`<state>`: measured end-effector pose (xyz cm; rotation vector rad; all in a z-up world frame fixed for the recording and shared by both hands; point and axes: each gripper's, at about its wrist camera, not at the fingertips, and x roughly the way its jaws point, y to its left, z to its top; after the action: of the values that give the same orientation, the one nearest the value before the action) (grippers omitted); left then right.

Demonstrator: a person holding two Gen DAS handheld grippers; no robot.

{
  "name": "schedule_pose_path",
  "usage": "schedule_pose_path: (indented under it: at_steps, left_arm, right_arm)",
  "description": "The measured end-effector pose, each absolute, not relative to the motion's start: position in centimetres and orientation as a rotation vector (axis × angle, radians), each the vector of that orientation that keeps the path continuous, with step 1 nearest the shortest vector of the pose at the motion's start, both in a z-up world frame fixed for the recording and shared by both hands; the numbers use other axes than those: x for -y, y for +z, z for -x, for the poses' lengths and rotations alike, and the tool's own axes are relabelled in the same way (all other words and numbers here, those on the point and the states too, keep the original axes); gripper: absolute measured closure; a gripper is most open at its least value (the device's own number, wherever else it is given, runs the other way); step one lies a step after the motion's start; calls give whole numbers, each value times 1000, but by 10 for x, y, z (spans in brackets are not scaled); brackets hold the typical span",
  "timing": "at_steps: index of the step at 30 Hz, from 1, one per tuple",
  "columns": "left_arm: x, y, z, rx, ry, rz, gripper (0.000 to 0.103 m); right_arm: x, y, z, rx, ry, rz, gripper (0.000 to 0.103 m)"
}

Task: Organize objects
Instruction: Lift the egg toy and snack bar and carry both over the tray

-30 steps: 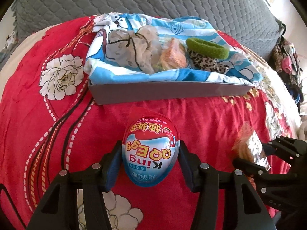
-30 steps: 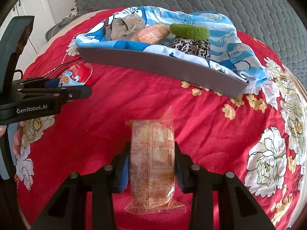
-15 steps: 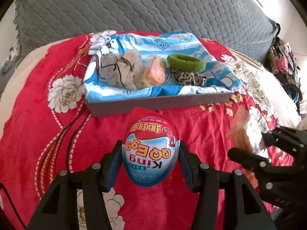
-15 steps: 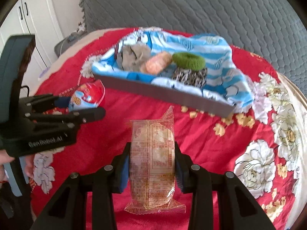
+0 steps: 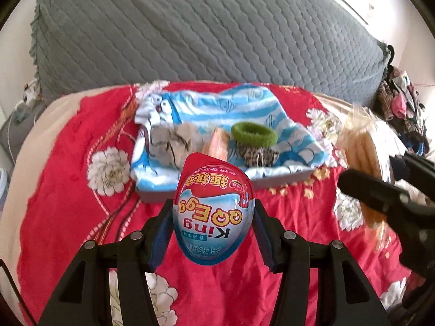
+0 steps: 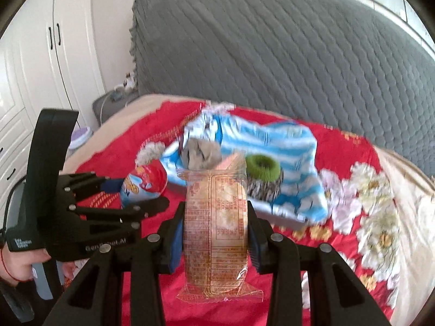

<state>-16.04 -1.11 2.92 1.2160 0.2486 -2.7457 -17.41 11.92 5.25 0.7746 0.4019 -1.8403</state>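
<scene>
My left gripper [image 5: 214, 225] is shut on a red, white and blue plastic toy egg [image 5: 214, 212], held above the red bedspread. My right gripper [image 6: 216, 231] is shut on a clear-wrapped snack pack [image 6: 216, 217]. Beyond both lies a grey tray [image 5: 274, 183] lined with a blue-and-white cloth [image 5: 244, 106]. In it are a grey scrunchie [image 5: 174, 141], an orange snack [image 5: 217, 146], a green hair band [image 5: 254, 134] and a leopard-print scrunchie [image 5: 257, 154]. In the right wrist view the left gripper [image 6: 136, 190] with the egg [image 6: 145, 183] hangs at the left; in the left wrist view the right gripper [image 5: 380, 187] with the snack pack [image 5: 361, 146] is at the right.
A red bedspread [image 5: 68, 163] with white flowers covers the bed. A grey quilted headboard [image 5: 204, 32] rises behind the tray. White cupboards [image 6: 32, 68] stand at the left, a pile of clothes [image 5: 402, 111] at the right. A hand [image 6: 16, 260] holds the left gripper's handle.
Both grippers have risen with their loads, so the tray sits lower and farther in both views and more headboard shows. Neither grip has altered.
</scene>
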Motion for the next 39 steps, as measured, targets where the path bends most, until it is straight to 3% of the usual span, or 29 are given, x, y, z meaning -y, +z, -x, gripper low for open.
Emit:
schedule_pose_path:
  at_steps: [20, 39]
  left_arm:
    - [20, 51, 206, -226, -2777, -1117, 46]
    - [34, 24, 275, -219, -2767, -1079, 46]
  right_arm:
    - [-102, 85, 212, -305, -1911, -612, 64]
    - [-77, 49, 275, -183, -1975, -588, 64]
